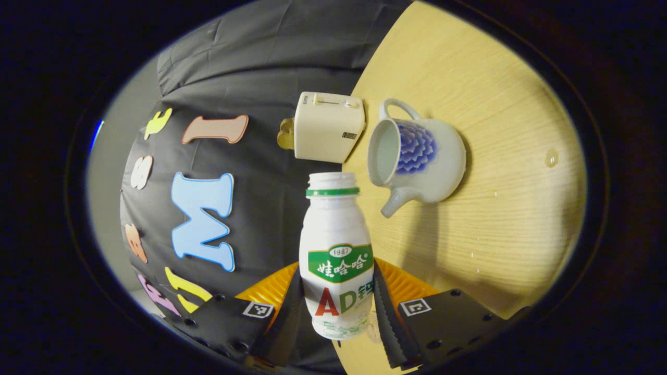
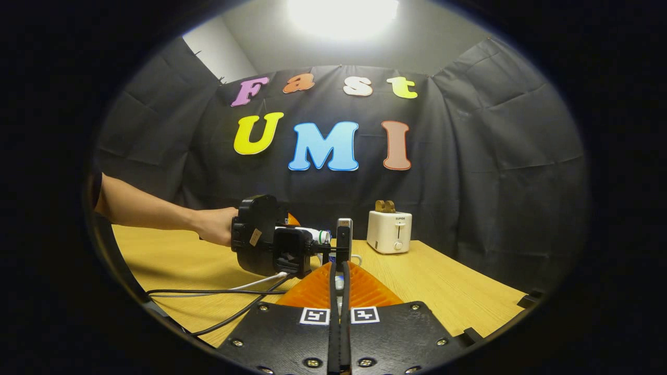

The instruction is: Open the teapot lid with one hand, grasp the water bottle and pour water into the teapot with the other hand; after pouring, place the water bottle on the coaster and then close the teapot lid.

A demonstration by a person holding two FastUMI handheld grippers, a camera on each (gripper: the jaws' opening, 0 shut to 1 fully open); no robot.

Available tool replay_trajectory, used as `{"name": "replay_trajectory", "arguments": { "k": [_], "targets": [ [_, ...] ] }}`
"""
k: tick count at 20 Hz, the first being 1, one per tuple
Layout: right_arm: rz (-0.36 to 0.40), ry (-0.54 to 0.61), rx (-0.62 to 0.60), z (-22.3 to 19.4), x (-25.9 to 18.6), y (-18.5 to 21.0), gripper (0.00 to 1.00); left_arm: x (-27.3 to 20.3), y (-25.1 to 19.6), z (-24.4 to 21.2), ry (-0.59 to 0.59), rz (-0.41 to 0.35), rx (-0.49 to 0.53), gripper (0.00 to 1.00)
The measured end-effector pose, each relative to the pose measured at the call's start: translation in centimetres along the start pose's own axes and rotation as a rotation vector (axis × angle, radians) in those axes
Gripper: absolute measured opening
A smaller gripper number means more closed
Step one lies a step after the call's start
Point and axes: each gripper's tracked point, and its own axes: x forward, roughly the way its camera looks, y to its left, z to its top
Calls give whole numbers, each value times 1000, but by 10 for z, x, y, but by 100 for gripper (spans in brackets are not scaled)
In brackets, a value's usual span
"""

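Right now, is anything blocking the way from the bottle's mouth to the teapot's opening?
Nothing visible does. The left gripper holds the bottle, tipped over with no cap on. The teapot has no lid on, and its opening is just past the bottle's mouth. The toaster stands off to the side.

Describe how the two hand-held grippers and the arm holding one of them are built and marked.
Each hand-held gripper, left and right, has a black bolted plate with two square black-and-white tags and ribbed orange parts behind the fingers. The left one's black body trails black and white cables. The arm behind it is bare.
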Motion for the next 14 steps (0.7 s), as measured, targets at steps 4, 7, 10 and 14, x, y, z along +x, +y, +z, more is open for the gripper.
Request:
{"name": "replay_trajectory", "arguments": {
  "k": [4,7,10,14],
  "targets": [
    [-1,8,1,-3,1,-2,0,-3,5,4,-2,24,80,77],
    [-3,5,0,-1,1,-3,0,-2,8,6,4,20,108,78],
    [-3,12,4,-5,2,-4,0,-2,9,6,3,11,142,74],
    [1,18,9,-6,1,-4,0,0,15,5,5,16,195,74]
  ]
}}
